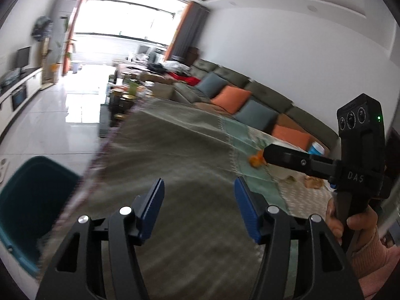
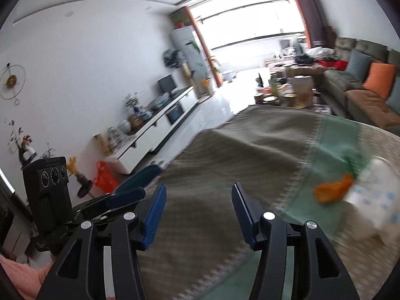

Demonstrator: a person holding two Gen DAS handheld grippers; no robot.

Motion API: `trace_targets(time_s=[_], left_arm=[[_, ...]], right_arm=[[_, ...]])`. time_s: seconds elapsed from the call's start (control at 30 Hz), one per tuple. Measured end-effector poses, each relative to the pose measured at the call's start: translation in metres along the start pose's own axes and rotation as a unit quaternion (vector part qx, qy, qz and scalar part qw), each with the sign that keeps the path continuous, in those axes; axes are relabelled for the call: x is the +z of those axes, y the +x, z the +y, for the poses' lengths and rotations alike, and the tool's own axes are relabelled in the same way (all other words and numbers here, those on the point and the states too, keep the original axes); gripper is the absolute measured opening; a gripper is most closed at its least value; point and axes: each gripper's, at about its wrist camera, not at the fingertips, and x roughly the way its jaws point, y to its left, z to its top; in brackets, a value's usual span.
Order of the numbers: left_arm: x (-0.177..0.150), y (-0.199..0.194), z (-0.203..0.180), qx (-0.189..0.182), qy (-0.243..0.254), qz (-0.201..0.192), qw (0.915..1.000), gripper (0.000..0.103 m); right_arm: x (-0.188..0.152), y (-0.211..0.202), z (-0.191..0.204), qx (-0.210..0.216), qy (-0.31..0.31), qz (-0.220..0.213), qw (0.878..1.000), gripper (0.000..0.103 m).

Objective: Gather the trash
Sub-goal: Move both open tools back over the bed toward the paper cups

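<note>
Both the left gripper (image 1: 198,208) and right gripper (image 2: 198,215) hover half-open and empty over the tablecloth (image 1: 190,145); next likely reaching orange peel (image 2: 333,191) near the table's right edge.

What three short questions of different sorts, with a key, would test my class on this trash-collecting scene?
1. True or false: the left gripper holds trash.
2. What colour is the peel on the tablecloth?
3. The teal bin in the left wrist view stands: A on the table, B beside the table, C on the sofa.

Key: 1 false, both it and the right gripper are empty with jaws apart; 2 orange; 3 B.
</note>
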Motion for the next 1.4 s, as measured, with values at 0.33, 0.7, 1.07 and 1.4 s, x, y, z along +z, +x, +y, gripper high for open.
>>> trace_targets(time_s=[0.33, 0.7, 1.07, 1.4], left_arm=[[-0.002, 0.058, -0.066, -0.075, 0.048, 0.046, 0.9950, 0.065], [0.008, 0.111, -0.108, -0.119, 0.059, 0.093, 0.9867, 0.073], [0.023, 0.174, -0.129, -0.144, 0.035, 0.142, 0.9787, 0.073], [0.024, 0.222, -0.124, -0.166, -0.016, 0.195, 0.9664, 0.073]], right_arm=[[-0.025, -0.059, -0.064, -0.070, 0.055, -0.034, 0.995, 0.055], [-0.039, -0.100, -0.116, -0.117, 0.110, -0.071, 0.985, 0.055], [-0.053, -0.118, -0.143, -0.121, 0.139, -0.081, 0.980, 0.055], [-0.051, -0.120, -0.169, -0.123, 0.161, -0.086, 0.975, 0.055]])
